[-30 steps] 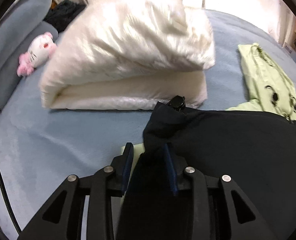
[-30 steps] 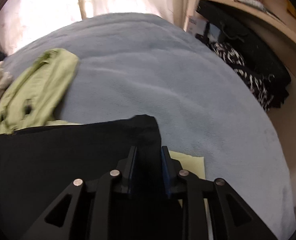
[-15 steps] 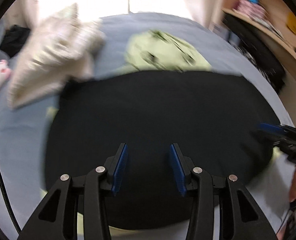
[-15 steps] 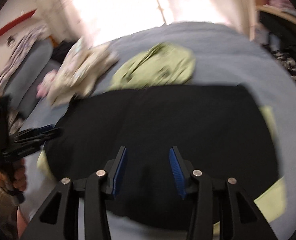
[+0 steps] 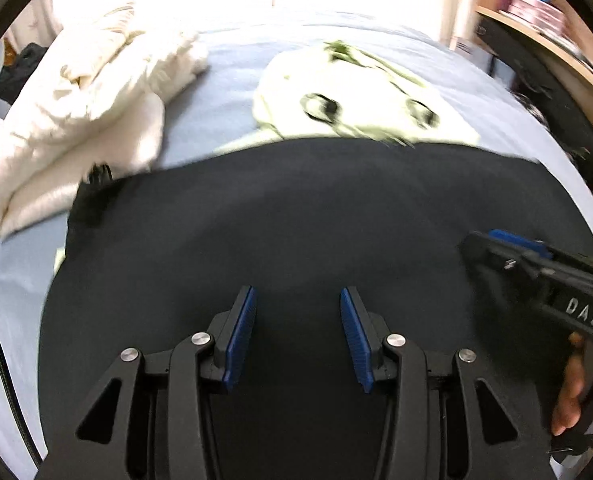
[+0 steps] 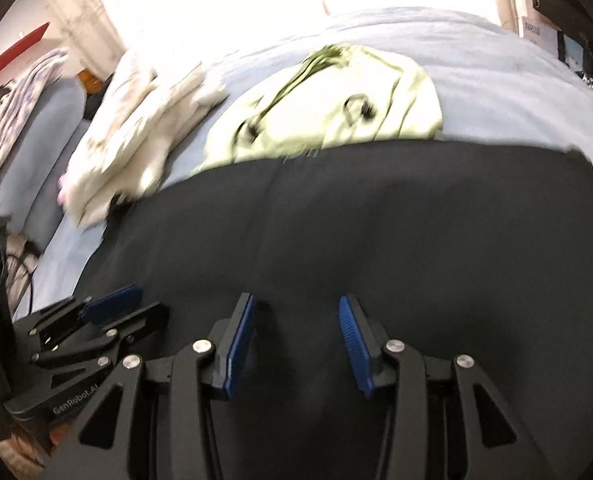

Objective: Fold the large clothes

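Observation:
A large black garment (image 5: pixel 296 216) lies spread flat on the light blue bed; it also fills the right wrist view (image 6: pixel 376 220). My left gripper (image 5: pixel 296 320) is open and empty above its near part. My right gripper (image 6: pixel 296 320) is open and empty too, over the same cloth. The right gripper shows at the right edge of the left wrist view (image 5: pixel 536 264), and the left gripper shows at the lower left of the right wrist view (image 6: pixel 96 320).
A light green garment (image 5: pixel 356 100) lies beyond the black one, partly under its far edge. A folded cream duvet (image 5: pixel 76 108) sits at the far left. A wooden shelf with dark items (image 5: pixel 536 20) stands to the right of the bed (image 5: pixel 224 92).
Both grippers let go of the black garment's corners, opened, and pulled back. The garment now lies flat and both views look over it from the near side.

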Tool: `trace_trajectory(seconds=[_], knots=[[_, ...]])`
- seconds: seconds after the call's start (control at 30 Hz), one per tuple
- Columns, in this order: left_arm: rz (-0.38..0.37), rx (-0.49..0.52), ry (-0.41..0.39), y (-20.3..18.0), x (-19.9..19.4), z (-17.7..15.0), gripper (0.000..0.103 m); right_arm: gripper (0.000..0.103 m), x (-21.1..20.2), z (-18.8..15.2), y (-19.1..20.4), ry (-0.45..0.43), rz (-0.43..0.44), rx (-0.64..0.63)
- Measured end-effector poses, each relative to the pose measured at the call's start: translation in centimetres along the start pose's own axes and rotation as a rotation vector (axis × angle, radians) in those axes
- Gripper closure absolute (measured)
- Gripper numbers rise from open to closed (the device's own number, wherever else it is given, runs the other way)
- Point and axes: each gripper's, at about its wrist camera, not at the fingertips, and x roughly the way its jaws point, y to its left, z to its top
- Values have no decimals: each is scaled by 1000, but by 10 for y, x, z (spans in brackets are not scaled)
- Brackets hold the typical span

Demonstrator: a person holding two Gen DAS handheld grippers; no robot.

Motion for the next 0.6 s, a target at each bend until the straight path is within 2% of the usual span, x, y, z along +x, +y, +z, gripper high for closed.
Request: trace_trajectory(seconds=[0.13,0.23,0.33,0.47,0.53,0.6], knots=[[108,-30,-26,20,18,25,57,59,16,27,-17,-49,-71,29],[154,-68,-33,45,25,29,52,59,16,35,-42,-76,-123,75],[189,-105,-38,72,24,24,48,60,6,35,-70,-103,-144,111],[257,-165,-32,113,20,18,48,59,-17,28,-119,-121,-302,133],[277,-197,-23,136,21,14,48,60,-29,22,-147,-126,-352,174],[298,-211,-21,149,20,10,47,61,-48,9,-177,-143,-349,235]])
